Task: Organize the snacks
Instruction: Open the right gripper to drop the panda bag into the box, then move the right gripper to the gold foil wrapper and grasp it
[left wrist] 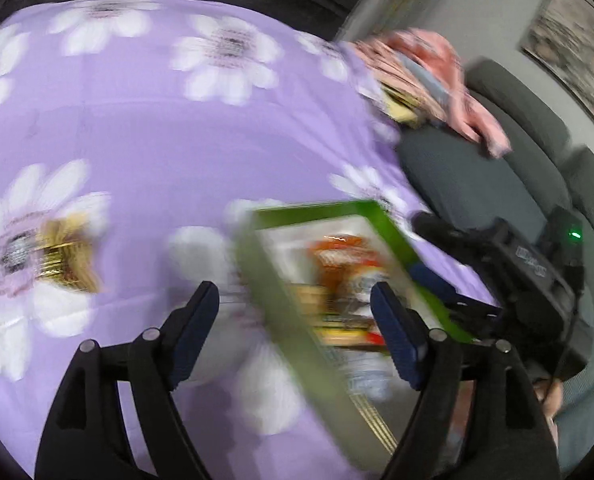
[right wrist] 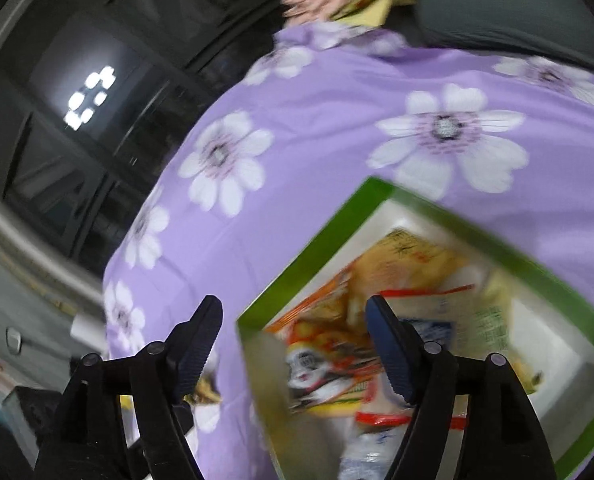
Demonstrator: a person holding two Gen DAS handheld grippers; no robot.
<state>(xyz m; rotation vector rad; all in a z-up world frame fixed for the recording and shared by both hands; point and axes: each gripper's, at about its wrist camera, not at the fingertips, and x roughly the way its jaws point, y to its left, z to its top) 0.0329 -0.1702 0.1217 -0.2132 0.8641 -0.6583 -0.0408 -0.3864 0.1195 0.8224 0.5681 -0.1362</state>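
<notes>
A green-rimmed open box (left wrist: 281,300) stands on the purple flowered cloth (left wrist: 177,140), and several snack packets (left wrist: 345,264) lie inside it. My left gripper (left wrist: 297,320) is open above the box's left wall, one finger over the cloth and the other over the snacks, gripping nothing. A gold snack packet (left wrist: 65,256) lies alone on the cloth to the left. In the right wrist view the box (right wrist: 309,248) holds yellow and orange packets (right wrist: 397,272). My right gripper (right wrist: 295,340) is open over the box's near corner, also gripping nothing.
The right gripper's black body (left wrist: 537,276) hangs at the box's right side, with a person's hand (left wrist: 549,396) below it. A pink cloth (left wrist: 429,80) lies on a grey sofa (left wrist: 477,184) behind the table. A dark window (right wrist: 77,120) is at the left.
</notes>
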